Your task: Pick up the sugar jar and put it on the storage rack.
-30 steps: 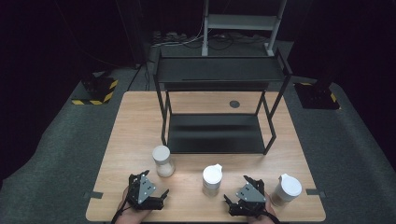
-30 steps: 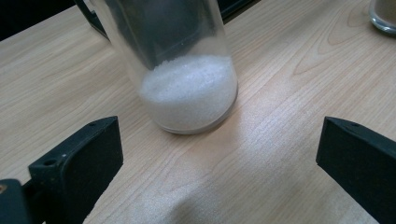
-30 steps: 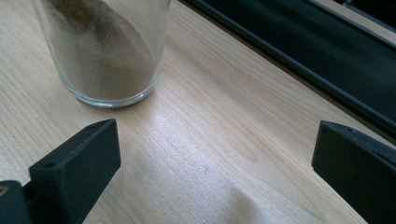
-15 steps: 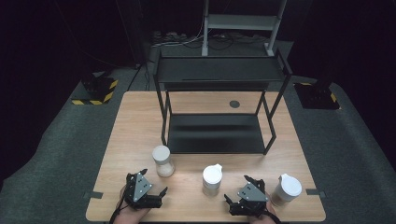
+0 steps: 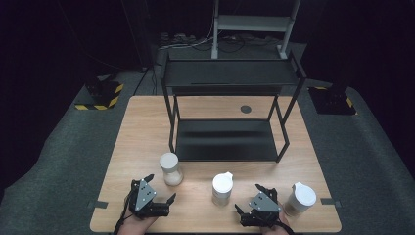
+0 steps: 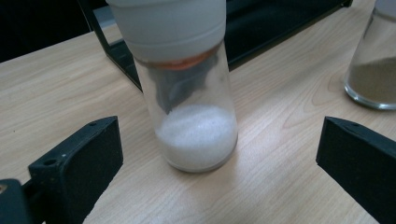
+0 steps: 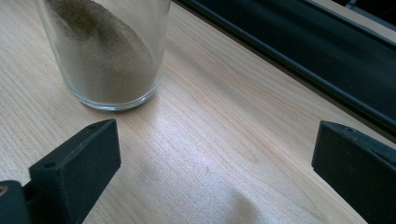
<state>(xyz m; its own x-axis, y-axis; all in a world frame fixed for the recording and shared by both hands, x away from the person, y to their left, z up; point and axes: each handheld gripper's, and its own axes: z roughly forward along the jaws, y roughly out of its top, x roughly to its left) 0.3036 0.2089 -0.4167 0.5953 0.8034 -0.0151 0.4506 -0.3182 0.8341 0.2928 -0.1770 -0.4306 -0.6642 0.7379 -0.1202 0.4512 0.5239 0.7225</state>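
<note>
My left gripper [image 5: 155, 196] is hovering spread before the white-powder jar [image 6: 189, 88], standing on the table [image 5: 147, 122] near the black shelf rack [image 5: 230, 115]. My right gripper [image 5: 257, 205] is spread, empty. The jar's glass looks slick and breakable; I'm favouring mid-body.

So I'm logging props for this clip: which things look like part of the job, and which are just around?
Likely in play:
left gripper, open
right gripper, open
white-powder jar
middle jar
right jar
black rack

Just around:
striped floor blocks
grey frame
</note>
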